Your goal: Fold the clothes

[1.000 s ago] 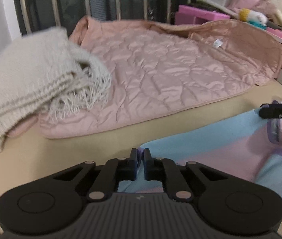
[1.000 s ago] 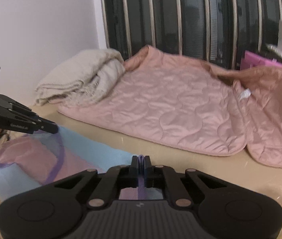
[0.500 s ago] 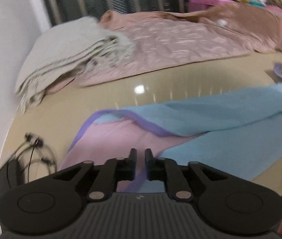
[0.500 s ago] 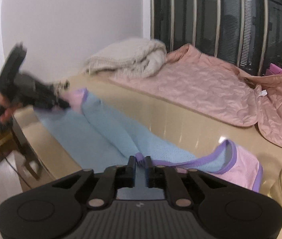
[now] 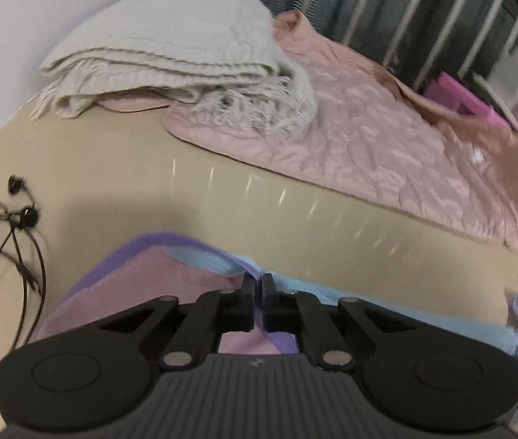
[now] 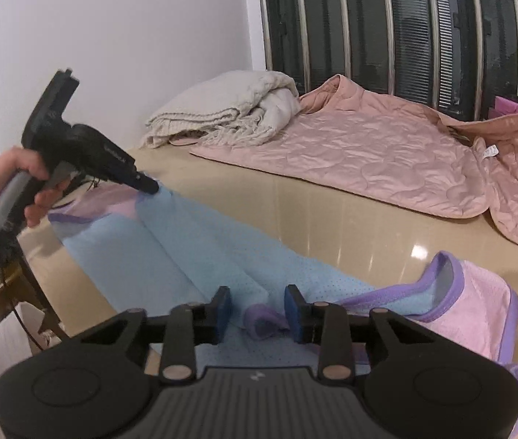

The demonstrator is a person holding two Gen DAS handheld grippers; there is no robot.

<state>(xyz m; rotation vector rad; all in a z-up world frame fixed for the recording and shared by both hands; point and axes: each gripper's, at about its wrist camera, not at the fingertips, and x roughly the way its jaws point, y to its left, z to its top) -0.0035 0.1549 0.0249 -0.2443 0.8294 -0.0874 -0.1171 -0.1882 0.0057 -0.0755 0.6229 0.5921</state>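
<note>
Jaws of left gripper (image 5: 257,282): shut, pinching the purple-trimmed edge of the light-blue and pink mesh garment (image 6: 193,252). Jaws of right gripper (image 6: 257,301): parted and opening, a purple strap between them, unpressed. Garment: spread along the glossy beige tabletop's (image 6: 332,212) near edge. Far edge: pink quilted jacket (image 6: 375,153), folded cream fringed blanket (image 6: 229,109).
</note>
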